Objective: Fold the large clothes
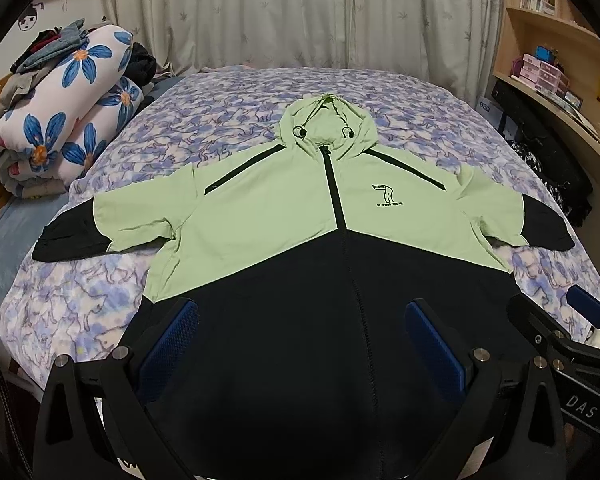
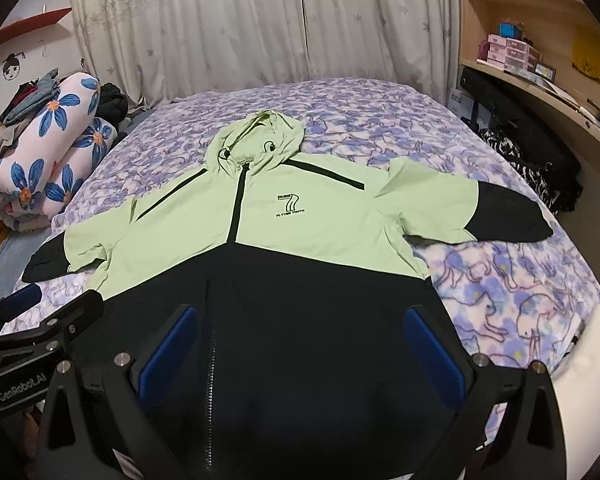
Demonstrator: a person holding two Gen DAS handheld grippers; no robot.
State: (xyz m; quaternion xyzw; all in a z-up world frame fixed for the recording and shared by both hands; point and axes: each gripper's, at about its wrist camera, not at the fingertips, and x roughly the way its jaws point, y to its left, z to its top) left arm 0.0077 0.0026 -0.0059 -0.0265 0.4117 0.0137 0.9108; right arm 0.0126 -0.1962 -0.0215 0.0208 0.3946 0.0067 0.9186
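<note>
A light green and black hooded jacket (image 1: 284,208) lies flat, front up and zipped, on the bed, sleeves spread to both sides and hood pointing away. It also shows in the right wrist view (image 2: 320,224). My left gripper (image 1: 300,340) is open and empty above the jacket's black lower part, left of the zip. My right gripper (image 2: 300,344) is open and empty above the black lower part, right of the zip. The right gripper shows at the right edge of the left wrist view (image 1: 560,320). The left gripper shows at the left edge of the right wrist view (image 2: 52,320).
The bed (image 1: 228,96) has a purple and white patterned cover. A rolled floral quilt (image 1: 64,120) with clothes on top lies at its far left. Curtains hang behind. A wooden desk with shelves (image 1: 556,92) and dark bags stands to the right.
</note>
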